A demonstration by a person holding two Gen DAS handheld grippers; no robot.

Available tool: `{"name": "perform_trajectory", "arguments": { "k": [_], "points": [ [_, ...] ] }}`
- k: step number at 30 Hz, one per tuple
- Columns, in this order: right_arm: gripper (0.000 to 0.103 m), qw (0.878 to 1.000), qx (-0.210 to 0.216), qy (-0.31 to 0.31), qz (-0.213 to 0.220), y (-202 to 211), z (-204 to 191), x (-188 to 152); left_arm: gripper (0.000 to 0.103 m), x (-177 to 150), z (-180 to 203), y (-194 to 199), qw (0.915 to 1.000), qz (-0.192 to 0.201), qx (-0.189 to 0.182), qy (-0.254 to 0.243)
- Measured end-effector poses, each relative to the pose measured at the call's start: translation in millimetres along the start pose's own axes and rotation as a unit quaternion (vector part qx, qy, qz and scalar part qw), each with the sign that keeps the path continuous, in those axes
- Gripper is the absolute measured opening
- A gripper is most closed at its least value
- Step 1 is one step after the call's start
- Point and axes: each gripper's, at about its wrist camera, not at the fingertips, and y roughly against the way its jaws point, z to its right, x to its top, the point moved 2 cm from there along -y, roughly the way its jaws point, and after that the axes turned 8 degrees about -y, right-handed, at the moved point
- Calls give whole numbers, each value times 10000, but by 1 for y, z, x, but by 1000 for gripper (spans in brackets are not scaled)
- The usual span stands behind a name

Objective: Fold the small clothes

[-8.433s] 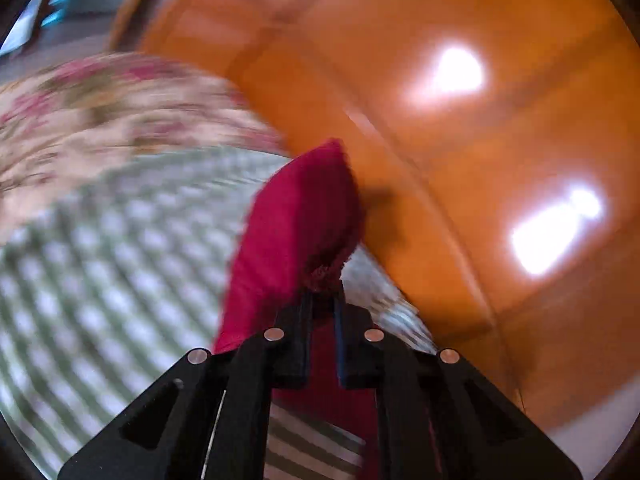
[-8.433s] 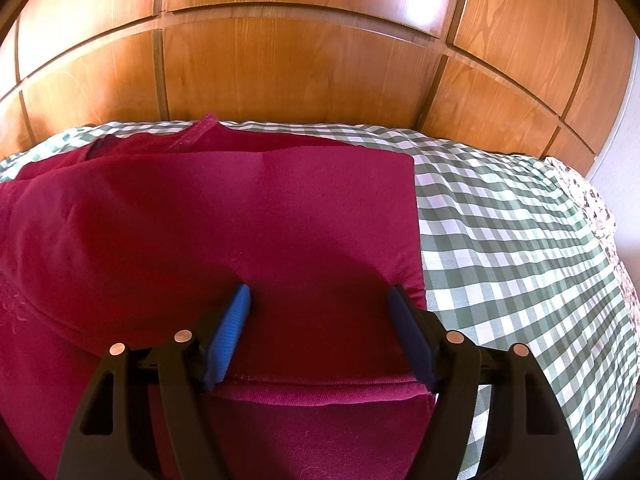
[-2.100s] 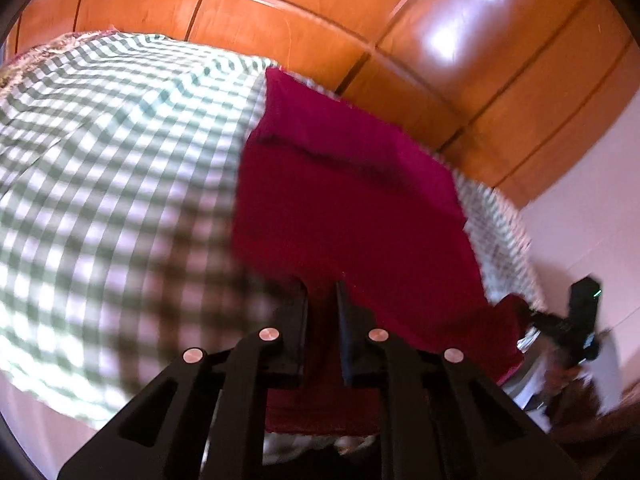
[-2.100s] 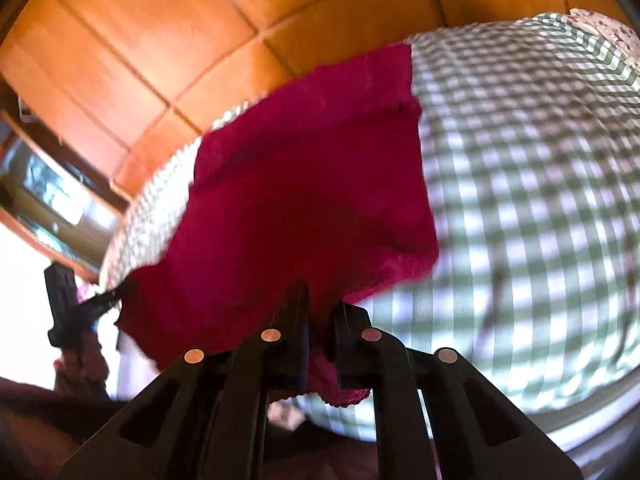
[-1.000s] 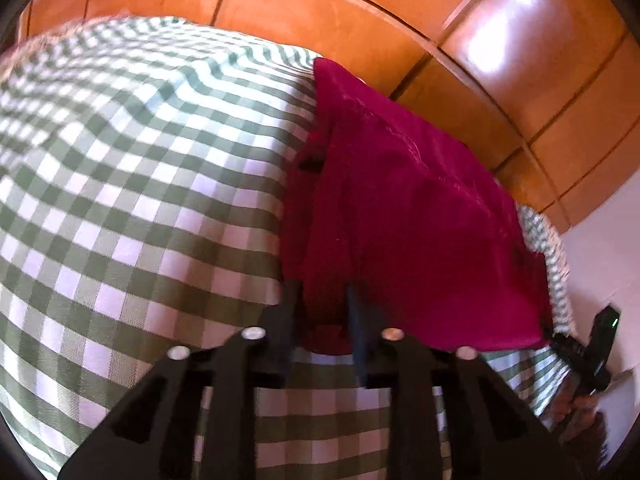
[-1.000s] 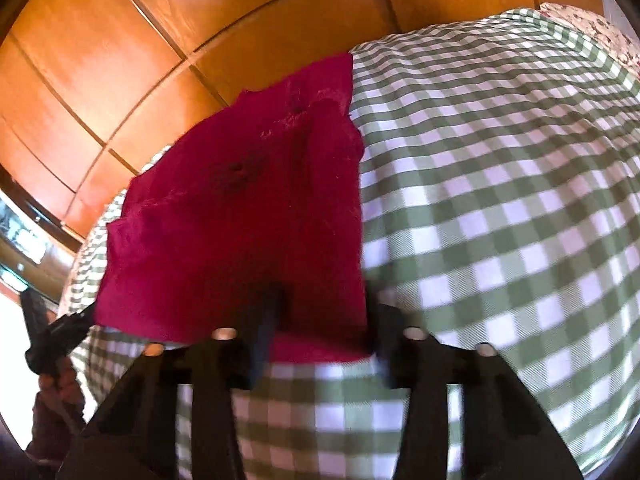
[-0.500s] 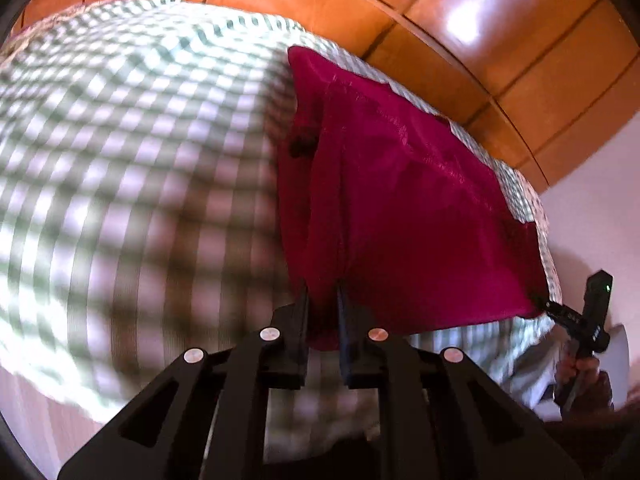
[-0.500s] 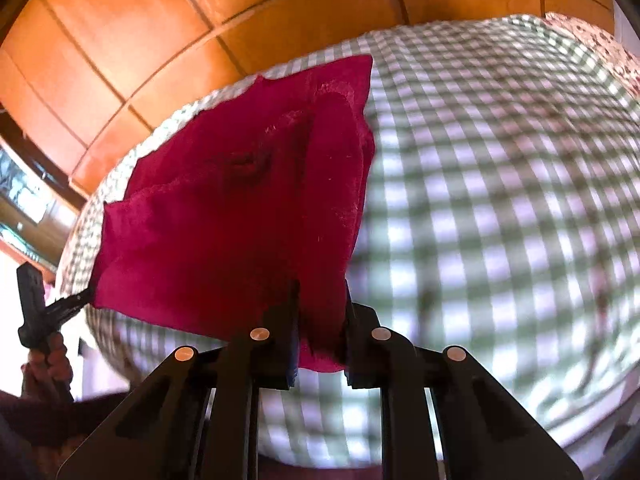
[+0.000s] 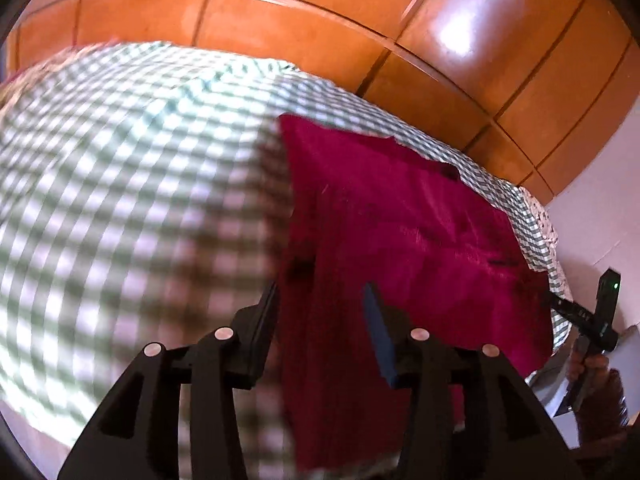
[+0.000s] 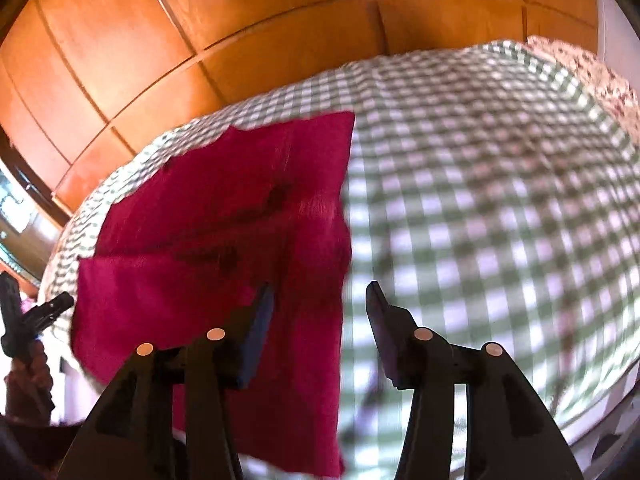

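L wrist view: green-check bedcover (image 9: 120, 184) fills area left of and ahead of the L gripper (image 9: 320, 300), blurred. Jaws parted, just been opening; no pad pressing cloth. Red garment (image 9: 400, 232) lies flat on the cover, starts between the jaws and runs ahead and to the right; its left edge lines up roughly w/ the left finger (image 9: 264, 320), blue-padded right finger (image 9: 380, 332) sits over the cloth. Touching or just above, can't tell. Wood panel wall (image 9: 320, 32) beyond the bed. Far right of jaws: other gripper in a hand (image 9: 596, 364), at the garment's right corner.

R wrist view: far left of jaws, the L gripper (image 10: 36, 312) held by a hand (image 10: 24, 380) at the garment's left corner. Red garment (image 10: 208, 240) spreads left of and ahead of the R gripper (image 10: 320, 304), folded layers visible, right edge falling between the jaws. R jaws parted too, just been opening, nothing clamped. Left finger (image 10: 256, 328) over cloth, right finger (image 10: 380, 320) over bare bedcover (image 10: 500, 200). Floral fabric (image 10: 592, 68) at far right top. Panel wall (image 10: 280, 20) behind. Nothing blocks the jaws.
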Motion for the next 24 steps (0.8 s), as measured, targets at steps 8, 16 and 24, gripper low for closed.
{"name": "perform_trajectory", "arguments": {
  "k": [8,16,24],
  "points": [
    [13,9994,-51,332,-113,-17,-16,3,7,17,7,-24,9996,-67,42,-272],
    [9,9984,213,419,298,32,-34,9,6,21,14,26,9977,559,-109,-356],
    [9,9962,338,401,695,31,-55,68,6,70,12,39,9940,1037,6,-347]
  ]
}}
